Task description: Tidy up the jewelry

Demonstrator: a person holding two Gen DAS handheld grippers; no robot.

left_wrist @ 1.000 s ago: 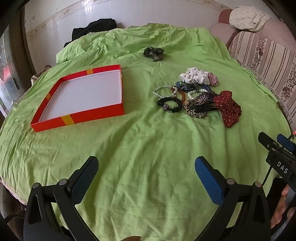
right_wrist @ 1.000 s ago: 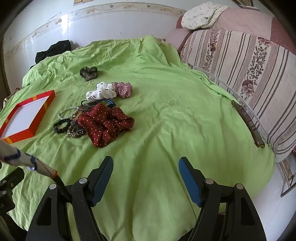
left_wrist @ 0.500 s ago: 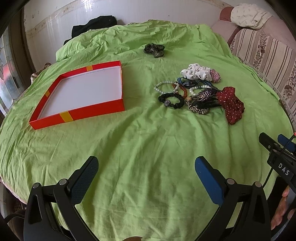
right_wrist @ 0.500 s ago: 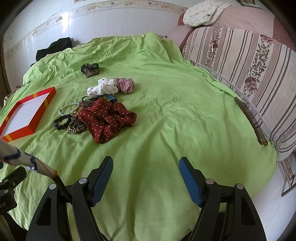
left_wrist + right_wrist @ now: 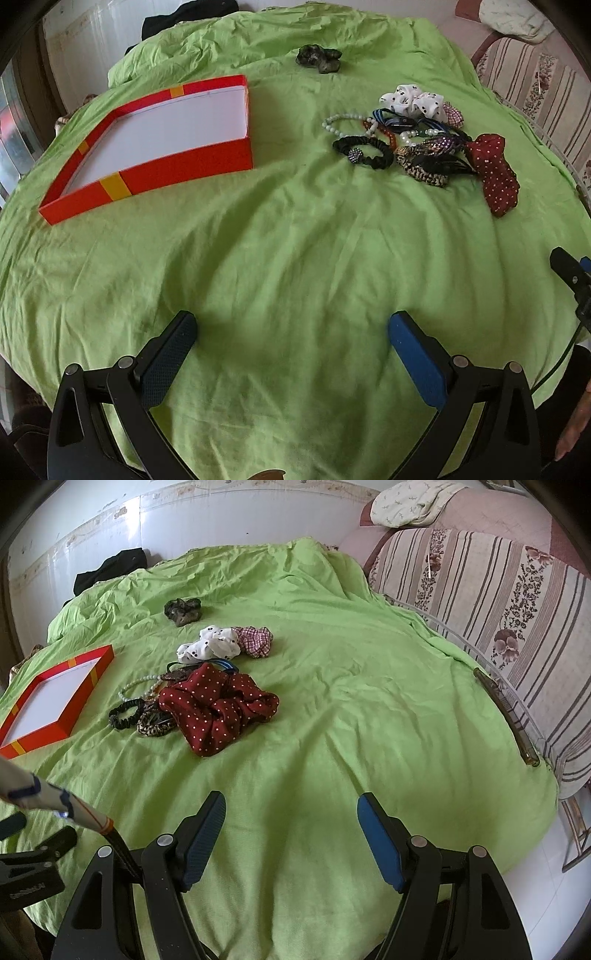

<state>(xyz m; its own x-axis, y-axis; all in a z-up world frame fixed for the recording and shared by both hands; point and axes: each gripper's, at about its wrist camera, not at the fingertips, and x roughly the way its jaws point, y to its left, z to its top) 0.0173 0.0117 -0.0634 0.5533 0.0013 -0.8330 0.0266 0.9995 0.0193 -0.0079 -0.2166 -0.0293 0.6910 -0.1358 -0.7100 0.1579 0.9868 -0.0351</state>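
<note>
Sorting has not begun: the box (image 5: pixel 177 122) ahead-left of the left gripper (image 5: pixel 291 332) lies empty, the pile (image 5: pixel 199 698) ahead-left of the right gripper (image 5: pixel 291 812) untouched; both spread wide, holding nothing.

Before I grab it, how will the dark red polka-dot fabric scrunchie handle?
The dark red polka-dot fabric scrunchie looks soft and crumpled, so it will probably flop and sag. It overlaps the leopard-print hair tie, which might drag along. It seems unlikely to roll.
</note>
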